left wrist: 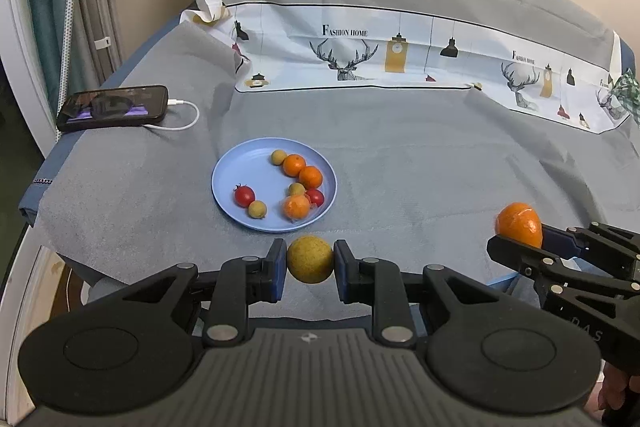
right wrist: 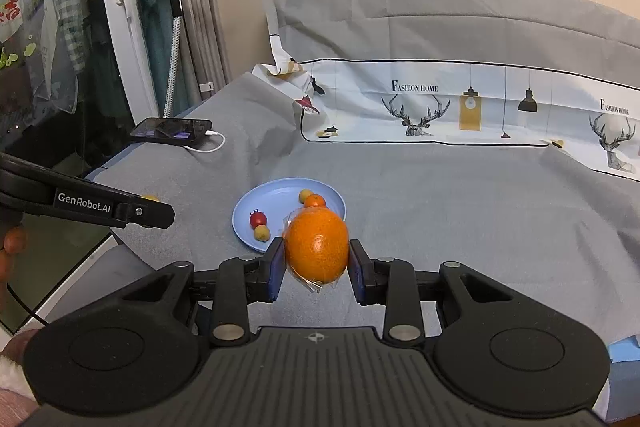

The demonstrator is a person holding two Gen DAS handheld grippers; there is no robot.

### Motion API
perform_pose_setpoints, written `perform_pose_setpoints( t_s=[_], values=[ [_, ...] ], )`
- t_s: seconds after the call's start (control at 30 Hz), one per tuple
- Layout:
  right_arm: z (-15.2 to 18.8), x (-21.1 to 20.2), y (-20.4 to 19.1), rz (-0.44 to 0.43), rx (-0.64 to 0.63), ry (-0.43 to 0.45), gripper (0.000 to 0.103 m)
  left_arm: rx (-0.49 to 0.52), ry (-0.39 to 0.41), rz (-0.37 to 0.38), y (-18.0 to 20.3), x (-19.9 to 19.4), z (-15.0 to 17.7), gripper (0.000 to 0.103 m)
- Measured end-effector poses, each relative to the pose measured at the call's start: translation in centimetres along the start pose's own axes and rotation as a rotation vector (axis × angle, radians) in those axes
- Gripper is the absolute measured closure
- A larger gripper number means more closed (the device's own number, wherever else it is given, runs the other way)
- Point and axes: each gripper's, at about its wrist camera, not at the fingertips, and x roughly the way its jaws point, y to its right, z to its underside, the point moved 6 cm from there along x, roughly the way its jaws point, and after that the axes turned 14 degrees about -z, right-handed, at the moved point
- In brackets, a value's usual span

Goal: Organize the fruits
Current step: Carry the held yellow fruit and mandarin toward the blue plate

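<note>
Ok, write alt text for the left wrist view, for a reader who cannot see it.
The left gripper holds a small yellow-brown fruit above a grey cloth, just short of a blue plate of small oranges, tomatoes and yellow fruits. At right, the right gripper holds an orange; a charging phone lies far left.

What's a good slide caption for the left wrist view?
Left hand-held gripper clamps a yellow-green fruit near a blue plate of mixed fruit; right hand-held gripper holds an orange.

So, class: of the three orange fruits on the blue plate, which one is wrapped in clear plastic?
The orange fruit at the plate's near rim, beside a red tomato. Its skin looks crinkled and glossy; the other two are bare.
</note>
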Motion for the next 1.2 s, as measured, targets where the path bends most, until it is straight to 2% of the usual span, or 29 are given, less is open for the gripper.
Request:
perform_pose_setpoints(
  t_s=[0.53,1.2],
  values=[
    [0.3,1.4,0.6,0.007,0.032,-0.052,0.069,-0.012,-0.026,-0.018,-0.7,1.8,-0.1,0.076],
    [0.4,4.4,1.8,0.013,0.041,-0.132,0.069,-0.038,-0.063,-0.033,-1.8,4.9,-1.8,0.076]
  ],
)
